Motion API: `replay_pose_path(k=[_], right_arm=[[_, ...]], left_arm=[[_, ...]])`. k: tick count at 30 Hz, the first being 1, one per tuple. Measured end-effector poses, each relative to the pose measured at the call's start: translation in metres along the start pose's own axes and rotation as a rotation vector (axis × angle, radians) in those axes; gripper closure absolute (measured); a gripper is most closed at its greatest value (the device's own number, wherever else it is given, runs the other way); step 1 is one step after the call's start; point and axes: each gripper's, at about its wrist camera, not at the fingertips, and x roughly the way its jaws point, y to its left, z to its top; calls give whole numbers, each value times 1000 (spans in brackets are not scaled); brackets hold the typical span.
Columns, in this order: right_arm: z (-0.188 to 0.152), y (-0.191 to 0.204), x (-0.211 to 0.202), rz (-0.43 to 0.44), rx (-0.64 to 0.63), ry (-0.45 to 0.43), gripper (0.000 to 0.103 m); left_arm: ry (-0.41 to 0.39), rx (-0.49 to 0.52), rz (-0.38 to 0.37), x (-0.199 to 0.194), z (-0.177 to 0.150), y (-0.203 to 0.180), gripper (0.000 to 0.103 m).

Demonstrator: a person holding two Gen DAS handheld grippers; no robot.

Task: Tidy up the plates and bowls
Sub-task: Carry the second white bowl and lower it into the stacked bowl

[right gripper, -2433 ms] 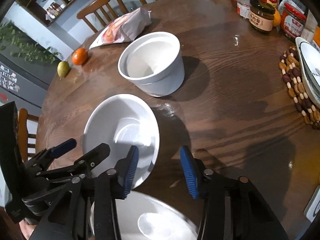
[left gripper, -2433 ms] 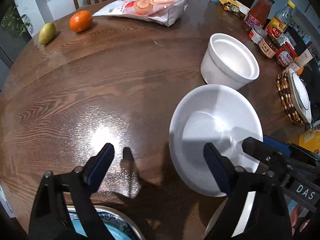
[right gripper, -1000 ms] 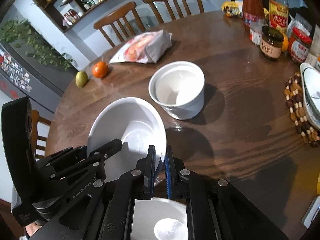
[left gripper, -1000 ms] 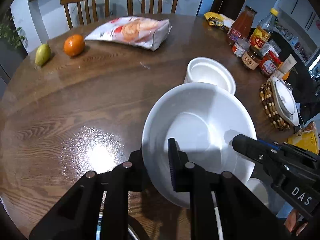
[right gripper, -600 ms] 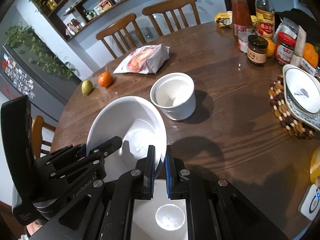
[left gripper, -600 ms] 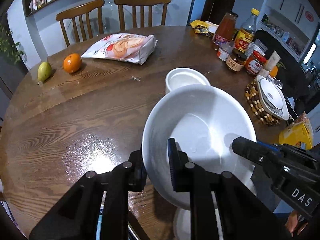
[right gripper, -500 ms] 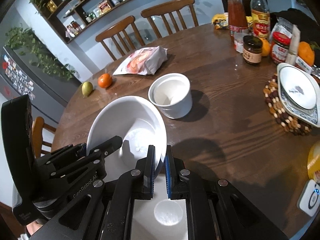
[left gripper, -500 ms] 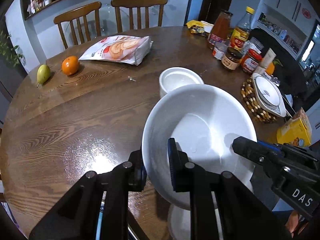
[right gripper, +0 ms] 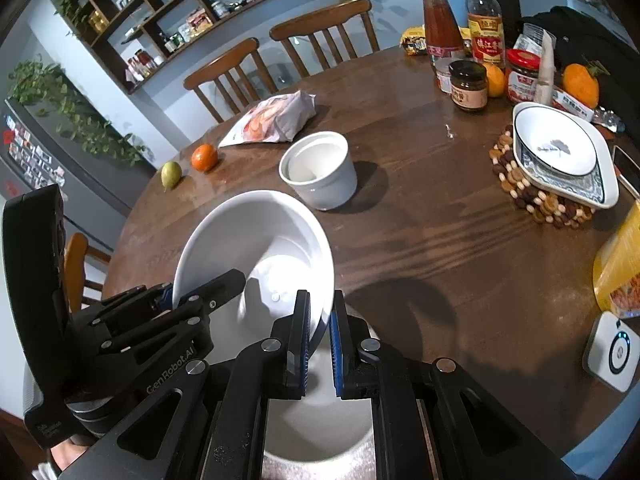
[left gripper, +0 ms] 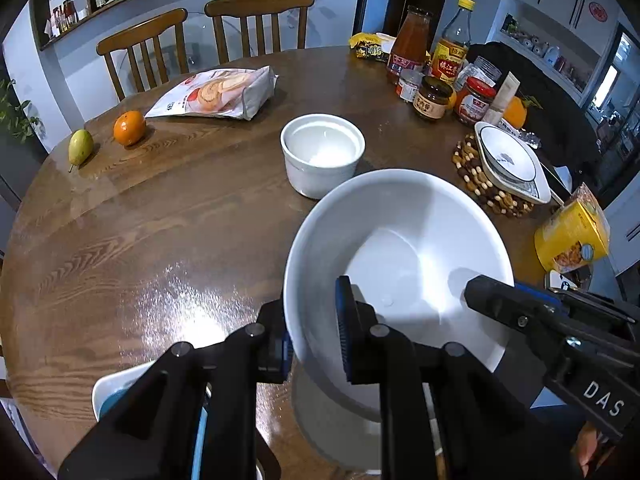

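A wide white bowl (left gripper: 404, 264) (right gripper: 256, 240) is held in the air above the near edge of the round wooden table (left gripper: 160, 216). My left gripper (left gripper: 314, 332) is shut on its left rim. My right gripper (right gripper: 319, 334) is shut on its right rim. Another white dish (right gripper: 316, 428) lies directly beneath it at the table edge. A deep white pot-shaped bowl (left gripper: 322, 154) (right gripper: 320, 168) stands mid-table. A blue-patterned plate with a bowl in it (left gripper: 508, 162) (right gripper: 560, 152) rests on a beaded trivet at the right. A blue-rimmed plate (left gripper: 116, 392) peeks in under my left gripper.
Jars and sauce bottles (left gripper: 432, 80) crowd the far right. A snack bag (left gripper: 216, 94), an orange (left gripper: 129, 127) and a pear (left gripper: 80, 146) lie at the far left. A yellow packet (left gripper: 572, 232) and a small white device (right gripper: 612, 350) sit at the right edge. Chairs stand behind the table.
Both grippers closed on the white bowl's rims and lifted it off the table. It has risen and drawn back toward me, so more of the table shows.
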Motion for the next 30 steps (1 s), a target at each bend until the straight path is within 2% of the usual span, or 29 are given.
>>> replay_pose_path(k=[30], right_arm=[[-48, -3, -2, 8, -21, 89, 91]], left_arm=[[66, -20, 26, -3, -47, -12, 87]])
